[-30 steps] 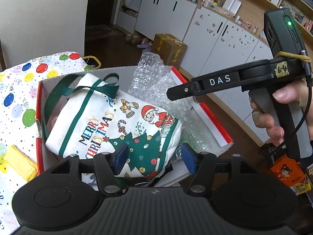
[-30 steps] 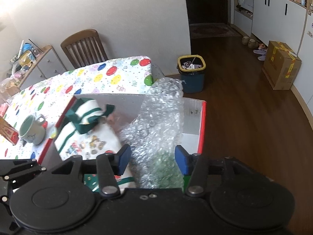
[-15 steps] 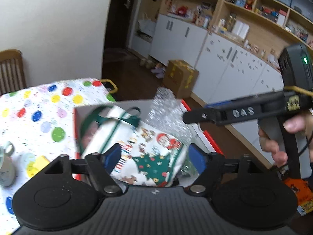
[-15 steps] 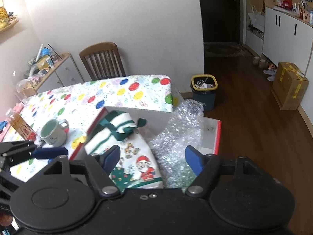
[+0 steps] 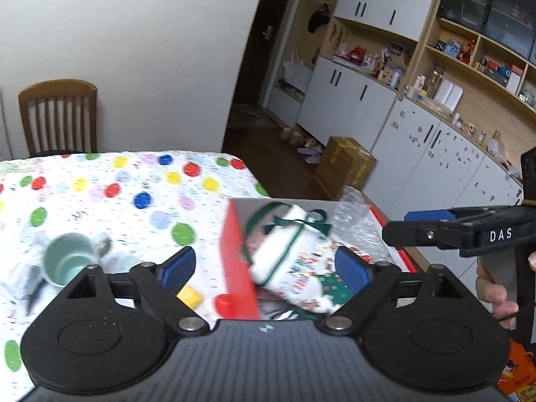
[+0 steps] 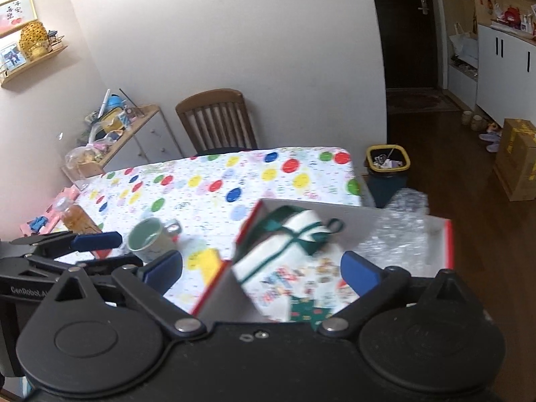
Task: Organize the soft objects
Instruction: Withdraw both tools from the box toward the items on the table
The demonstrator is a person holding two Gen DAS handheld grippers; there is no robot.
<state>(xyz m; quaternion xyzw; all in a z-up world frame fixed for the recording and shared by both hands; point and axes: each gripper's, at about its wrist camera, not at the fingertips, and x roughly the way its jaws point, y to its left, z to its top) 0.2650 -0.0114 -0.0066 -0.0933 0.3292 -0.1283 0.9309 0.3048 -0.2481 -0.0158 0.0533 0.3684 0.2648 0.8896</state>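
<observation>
Blue-padded left gripper (image 5: 264,266) and right gripper (image 6: 263,273), opening, empty.

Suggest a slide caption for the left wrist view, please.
Christmas tote bag and bubble wrap in red-rimmed box.

A red-edged cardboard box (image 6: 447,244) stands at the near corner of the table with the dotted cloth (image 6: 234,181). In the box lies a white cloth bag with green handles (image 6: 291,254), and a sheet of clear bubble wrap (image 6: 398,231) is just beside it on its right. Left of the box, on the cloth, stands a pale green mug (image 6: 149,239). A brown wooden chair (image 6: 216,120) is behind the table, against the wall. A dark bin with a yellow rim (image 6: 388,167) is on the floor behind the box, by the table's right end.
</observation>
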